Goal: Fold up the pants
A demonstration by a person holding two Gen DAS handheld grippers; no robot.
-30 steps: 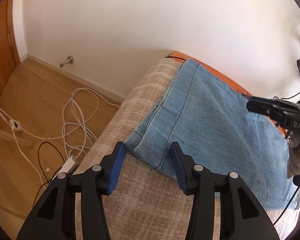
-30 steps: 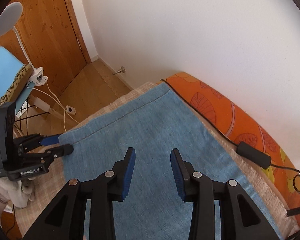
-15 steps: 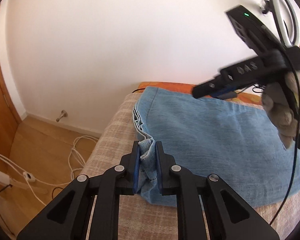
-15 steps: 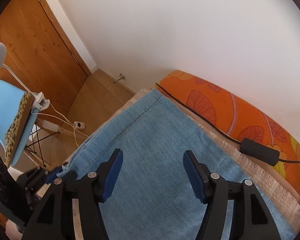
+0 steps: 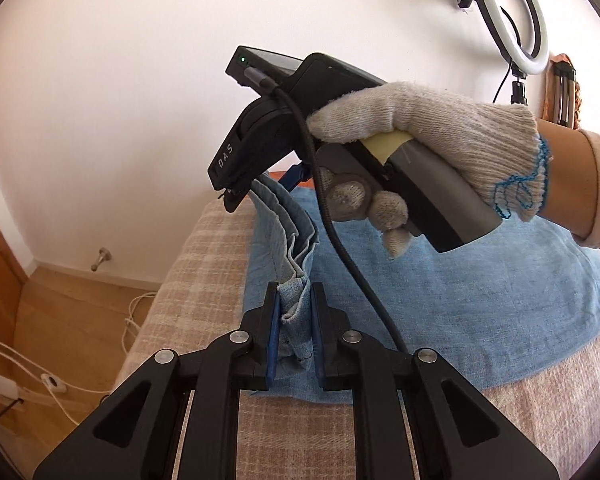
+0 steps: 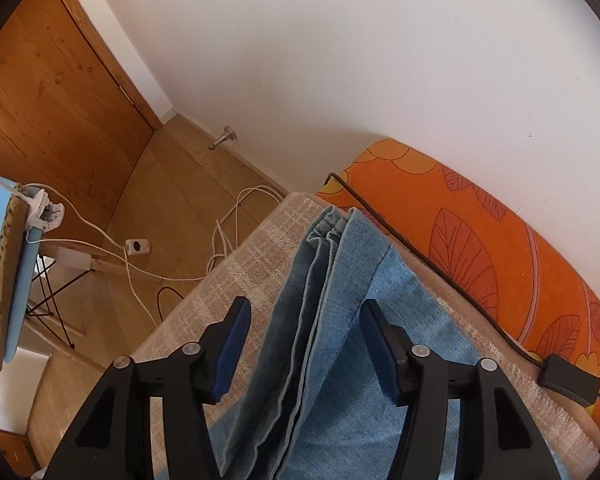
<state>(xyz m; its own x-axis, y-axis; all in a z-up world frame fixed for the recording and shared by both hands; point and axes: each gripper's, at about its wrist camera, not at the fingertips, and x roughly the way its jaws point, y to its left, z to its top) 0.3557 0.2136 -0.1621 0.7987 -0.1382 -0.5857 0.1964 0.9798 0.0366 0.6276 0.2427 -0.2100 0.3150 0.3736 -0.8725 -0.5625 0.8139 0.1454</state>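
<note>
Left gripper (image 5: pixel 294 322) clamped on the bunched hem of the pants (image 5: pixel 440 304), lifted off the blanket (image 5: pixel 204 264); right gripper (image 6: pixel 306 354) spread wide, hem layers between its fingers.

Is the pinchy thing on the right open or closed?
Open. The right gripper has its blue-padded fingers spread wide apart, with the raised edge of the jeans between them, not pinched.
</note>
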